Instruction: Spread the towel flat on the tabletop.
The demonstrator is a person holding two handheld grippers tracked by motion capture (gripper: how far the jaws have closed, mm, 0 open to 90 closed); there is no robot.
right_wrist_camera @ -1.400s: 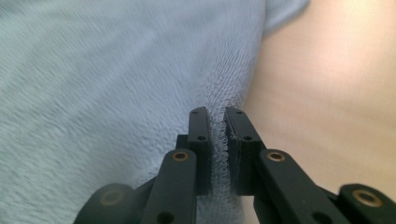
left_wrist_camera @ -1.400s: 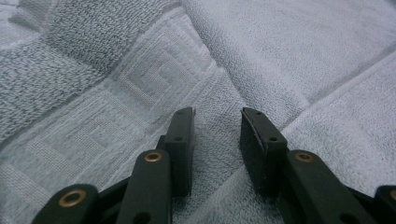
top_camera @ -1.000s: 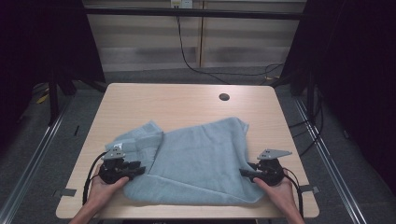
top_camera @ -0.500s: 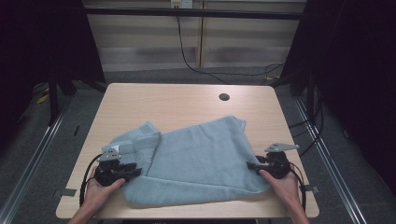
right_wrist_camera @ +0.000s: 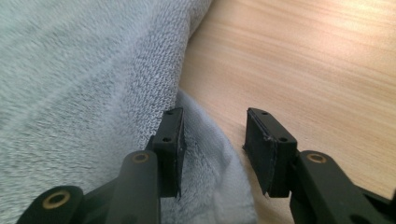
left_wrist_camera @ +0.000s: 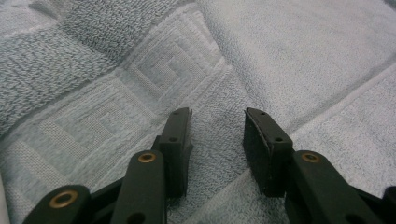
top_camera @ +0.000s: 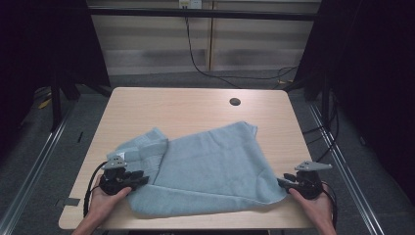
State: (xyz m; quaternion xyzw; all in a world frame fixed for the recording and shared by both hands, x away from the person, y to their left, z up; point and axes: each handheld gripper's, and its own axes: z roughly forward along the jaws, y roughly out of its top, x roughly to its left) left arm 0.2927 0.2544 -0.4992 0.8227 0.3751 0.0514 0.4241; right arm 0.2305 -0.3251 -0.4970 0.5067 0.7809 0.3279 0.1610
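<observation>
A light blue-grey towel (top_camera: 210,166) lies spread on the wooden table (top_camera: 186,110), with its left end folded over into a thicker band. My left gripper (top_camera: 141,180) rests at the towel's left edge. In the left gripper view it (left_wrist_camera: 217,116) stands open, jaws low over the towel's (left_wrist_camera: 140,79) woven border pattern. My right gripper (top_camera: 283,183) sits at the towel's near right corner. Seen in the right gripper view, it (right_wrist_camera: 214,116) is open, with the towel's (right_wrist_camera: 79,79) edge lying under the left jaw and bare wood under the right one.
A round cable hole (top_camera: 235,102) is set in the table's far right part. Bare wood runs along the far half of the table. Black cables (top_camera: 205,68) trail over the floor behind the table, and metal rails (top_camera: 342,166) flank both sides.
My right gripper has slid to the right, and the towel's near right corner has stretched out with it. The left gripper has barely shifted.
</observation>
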